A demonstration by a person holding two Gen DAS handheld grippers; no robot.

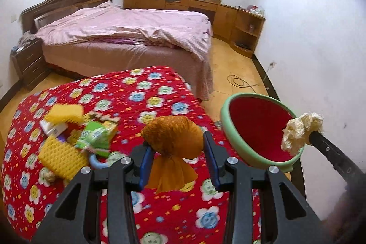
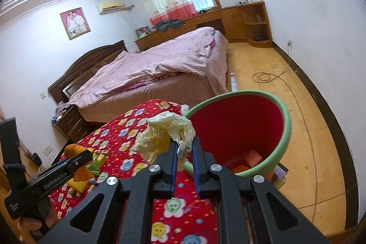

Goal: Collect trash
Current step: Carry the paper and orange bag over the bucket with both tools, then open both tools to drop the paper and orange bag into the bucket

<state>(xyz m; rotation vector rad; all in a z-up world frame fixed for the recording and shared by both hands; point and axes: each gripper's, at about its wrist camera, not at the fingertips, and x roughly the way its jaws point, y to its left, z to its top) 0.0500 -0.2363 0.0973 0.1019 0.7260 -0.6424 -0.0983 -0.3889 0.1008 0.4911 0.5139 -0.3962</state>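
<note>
Left wrist view shows me my left gripper with its blue-padded fingers partly apart, clamped on an orange wad: a rounded, crinkly, paper-like ball with a flat pleated tail hanging below the pads. It hangs above the red quilt, a soft cloth printed with smiling flower faces in blue, yellow and white. Further left on that quilt lies a pile of litter: yellow foam netting with a waffle texture, a green printed wrapper and a small white carton, all somewhat blurred. To the right, just off the quilt's edge, stands the bin, a round smooth plastic tub with a pale green rim and red inside. From the right wrist view, my right gripper has its jaws nearly together, pinching a crumpled cream sheet, thin and wrinkled like a plastic glove or film, close to the bin's near rim. Some orange pieces already lie at the bottom.
</note>
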